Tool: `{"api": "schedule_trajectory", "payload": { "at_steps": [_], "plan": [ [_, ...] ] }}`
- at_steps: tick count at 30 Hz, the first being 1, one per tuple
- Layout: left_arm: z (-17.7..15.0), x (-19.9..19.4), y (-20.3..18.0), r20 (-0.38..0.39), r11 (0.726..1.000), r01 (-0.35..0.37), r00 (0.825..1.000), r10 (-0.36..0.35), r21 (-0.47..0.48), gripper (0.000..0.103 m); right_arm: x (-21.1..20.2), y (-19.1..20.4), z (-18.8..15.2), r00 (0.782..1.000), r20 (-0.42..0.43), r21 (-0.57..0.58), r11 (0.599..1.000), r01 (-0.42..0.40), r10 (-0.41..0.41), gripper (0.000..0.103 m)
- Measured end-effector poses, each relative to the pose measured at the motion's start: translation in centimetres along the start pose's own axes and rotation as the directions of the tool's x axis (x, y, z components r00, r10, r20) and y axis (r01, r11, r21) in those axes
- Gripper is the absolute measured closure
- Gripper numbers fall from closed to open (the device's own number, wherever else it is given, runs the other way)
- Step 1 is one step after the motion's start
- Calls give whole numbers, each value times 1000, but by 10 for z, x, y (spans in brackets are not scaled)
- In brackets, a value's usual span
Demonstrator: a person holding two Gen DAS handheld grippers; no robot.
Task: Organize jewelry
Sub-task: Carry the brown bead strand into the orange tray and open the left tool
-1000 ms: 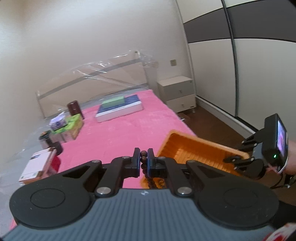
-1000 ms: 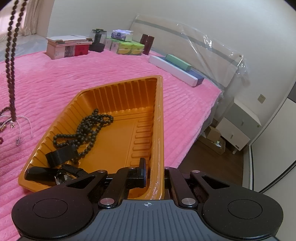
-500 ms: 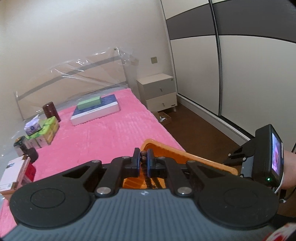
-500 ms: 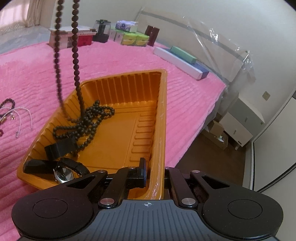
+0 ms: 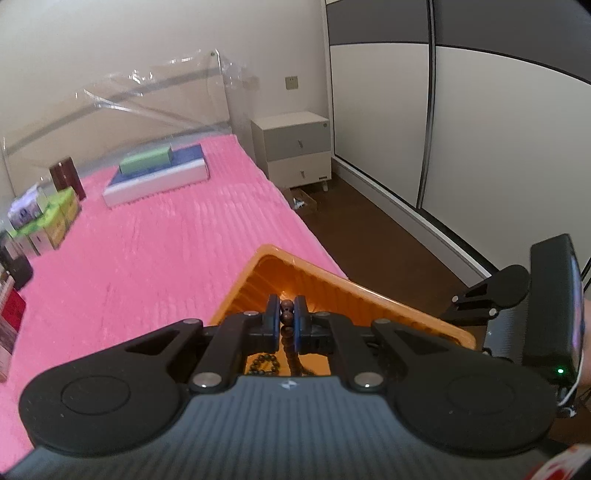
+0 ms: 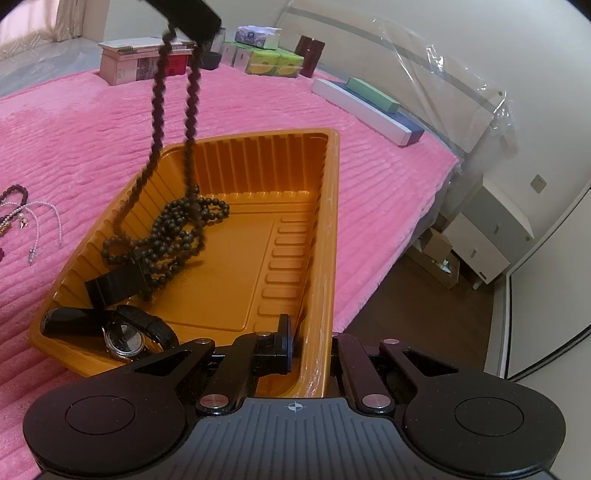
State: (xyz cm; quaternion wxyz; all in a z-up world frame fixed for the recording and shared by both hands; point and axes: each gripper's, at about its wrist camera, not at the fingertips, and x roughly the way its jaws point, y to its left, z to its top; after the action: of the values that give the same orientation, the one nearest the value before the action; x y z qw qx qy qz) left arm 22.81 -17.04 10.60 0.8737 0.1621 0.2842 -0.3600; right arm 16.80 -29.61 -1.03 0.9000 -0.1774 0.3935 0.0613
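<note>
While I look through the left wrist camera, my left gripper [image 5: 287,325] has its jaws pinching a brown bead strand [image 5: 286,317], with two beads showing between the pads. The strand drops straight down behind the jaws, its long axis close to vertical. Below it sits the orange tray [image 5: 325,284] on the pink bedspread [image 5: 147,258], one corner pointing away from me toward the bed's far end. A curl of dark beads [image 5: 264,363] shows in the tray under the gripper. My right gripper's body [image 5: 517,306] is at the tray's right edge. Boxes [image 5: 159,173] lie farther up the bed.

From the right wrist camera, my right gripper [image 6: 295,343] has its jaws pressed onto the near right wall of the orange tray [image 6: 328,221]; one finger [image 6: 282,343] is inside, and the other is hidden behind the rim. The tray's long axis runs away from me. The brown bead strand [image 6: 190,110] hangs as a doubled loop from the left gripper [image 6: 192,18] at the top edge, and its lower end appears to reach the pile of dark beads [image 6: 173,232] in the tray's left half, though blur makes contact hard to judge. A wristwatch [image 6: 123,339] lies in the near left corner. Smaller bracelets [image 6: 22,214] rest on the bedspread left of the tray.
</note>
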Motion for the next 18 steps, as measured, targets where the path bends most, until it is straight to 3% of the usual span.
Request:
{"api": "schedule_trajectory", "payload": {
  "at_steps": [15,18],
  "plan": [
    [0,37,-5,-40,994,70,997,-73,-79,96,2,-1,1,1000,-4,7,1000,1,-1,98],
    [-2,32,-1,-32,995,57,998,-60,-87,89,2,-1,1,1000,-4,7,1000,2,-2,98]
  ]
}}
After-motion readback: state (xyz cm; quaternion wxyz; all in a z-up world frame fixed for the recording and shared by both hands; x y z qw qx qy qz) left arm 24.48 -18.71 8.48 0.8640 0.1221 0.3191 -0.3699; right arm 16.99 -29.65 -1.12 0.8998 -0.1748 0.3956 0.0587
